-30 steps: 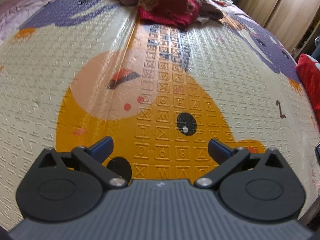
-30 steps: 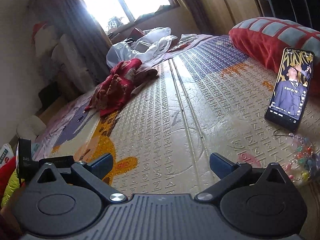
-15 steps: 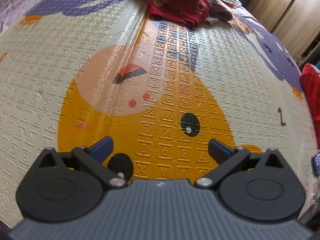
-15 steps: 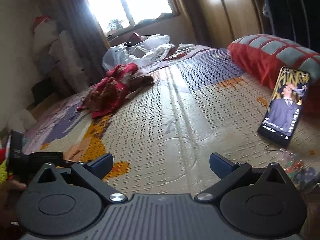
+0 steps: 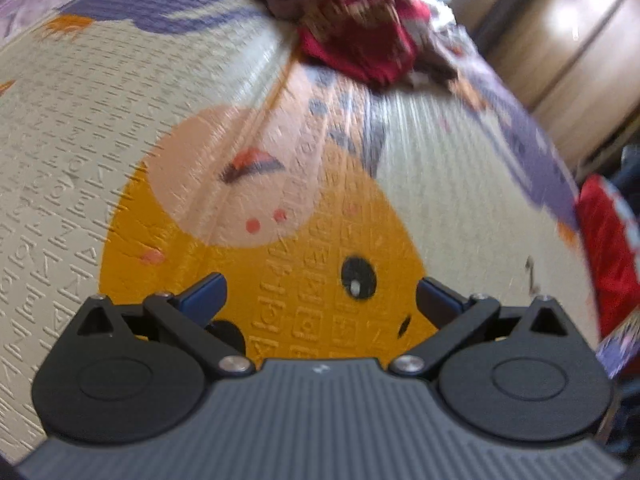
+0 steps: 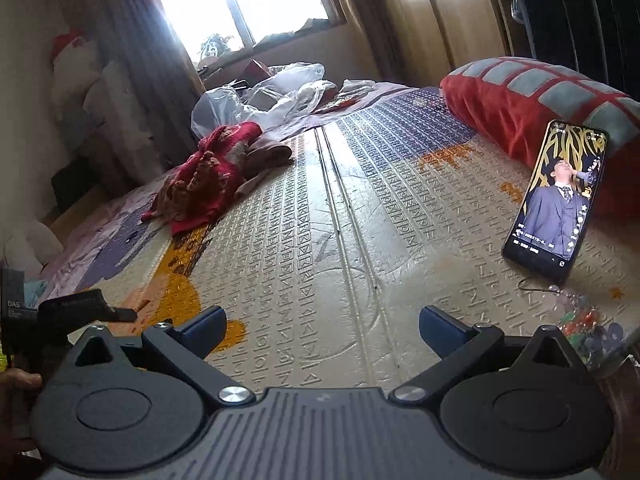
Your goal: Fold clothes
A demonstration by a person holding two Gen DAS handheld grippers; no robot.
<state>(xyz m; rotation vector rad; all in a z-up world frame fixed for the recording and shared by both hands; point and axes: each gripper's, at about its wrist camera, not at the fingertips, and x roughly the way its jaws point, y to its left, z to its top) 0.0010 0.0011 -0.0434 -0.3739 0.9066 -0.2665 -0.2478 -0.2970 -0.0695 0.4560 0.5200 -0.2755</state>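
Left gripper (image 5: 320, 294) and right gripper (image 6: 322, 326): both hovering over the play mat (image 6: 360, 216), fingers apart, gripping nothing. Red clothes (image 6: 200, 176): lying crumpled, far left.

Mat (image 6: 360, 216): embossed foam-like sheet, rough relief, slight sheen where window light hits. Clothes pile (image 6: 208, 176): red knit cloth, fuzzy, matt. Pillow (image 6: 520, 108): soft red cloth. Phone (image 6: 558, 196): glossy glass screen. Bags (image 6: 260, 100): thin shiny clear plastic. Left gripper (image 5: 320, 300), right gripper (image 6: 320, 328): matt black plastic, ribbed grey body, bright metal pivot screws.
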